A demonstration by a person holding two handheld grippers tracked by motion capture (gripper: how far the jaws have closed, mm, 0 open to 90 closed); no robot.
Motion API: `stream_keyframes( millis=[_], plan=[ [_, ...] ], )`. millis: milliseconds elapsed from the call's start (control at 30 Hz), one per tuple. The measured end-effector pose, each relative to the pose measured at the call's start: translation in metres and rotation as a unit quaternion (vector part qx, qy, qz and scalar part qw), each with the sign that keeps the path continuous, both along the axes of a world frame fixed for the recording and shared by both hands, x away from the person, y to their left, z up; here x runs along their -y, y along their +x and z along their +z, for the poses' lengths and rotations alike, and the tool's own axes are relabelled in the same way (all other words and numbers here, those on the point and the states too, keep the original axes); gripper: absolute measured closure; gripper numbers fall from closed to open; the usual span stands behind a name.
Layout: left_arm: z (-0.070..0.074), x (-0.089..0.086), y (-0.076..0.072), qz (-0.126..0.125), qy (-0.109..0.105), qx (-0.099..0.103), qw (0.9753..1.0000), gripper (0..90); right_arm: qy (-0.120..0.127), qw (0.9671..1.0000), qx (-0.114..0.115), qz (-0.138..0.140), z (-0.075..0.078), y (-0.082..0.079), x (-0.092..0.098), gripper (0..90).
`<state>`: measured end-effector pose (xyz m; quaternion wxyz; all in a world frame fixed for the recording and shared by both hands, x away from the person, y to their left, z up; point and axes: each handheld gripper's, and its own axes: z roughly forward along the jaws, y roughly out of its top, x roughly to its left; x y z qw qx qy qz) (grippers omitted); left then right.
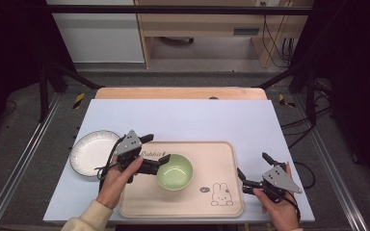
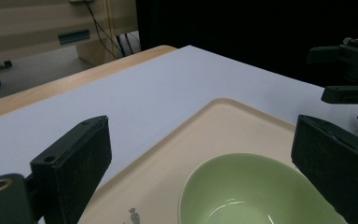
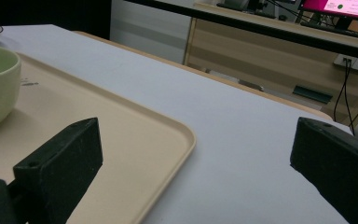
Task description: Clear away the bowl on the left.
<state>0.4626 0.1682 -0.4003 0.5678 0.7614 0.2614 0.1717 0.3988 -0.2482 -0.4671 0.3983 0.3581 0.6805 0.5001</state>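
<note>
On the cream tray (image 1: 221, 159) sits the green bowl (image 1: 175, 172); left claw (image 1: 157, 155) spread wide just beside its rim, holding nothing; right claw (image 1: 251, 169) also spread, empty, over the tabletop (image 1: 197, 120); I'd straddle the rim squarely before closing, lest the bowl skid.

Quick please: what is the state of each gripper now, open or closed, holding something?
Left gripper: open, jaws wide at the green bowl, holding nothing.
Right gripper: open, holding nothing, beside the tray.
</note>
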Motion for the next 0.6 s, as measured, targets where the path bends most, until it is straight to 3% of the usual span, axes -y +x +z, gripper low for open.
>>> stream_keyframes(
  millis=[367, 600],
  plan=[
    [0.004, -0.016, -0.014, -0.004, -0.038, 0.037, 0.9986, 4.0, 0.000, 1.0000, 0.000, 0.000, 0.000, 0.000, 0.000, 2.4],
    [-0.003, -0.028, -0.020, -0.007, -0.045, 0.041, 0.9981, 3.1, 0.003, 1.0000, 0.000, -0.004, 0.000, 0.000, 0.002, 2.4]
  ],
)
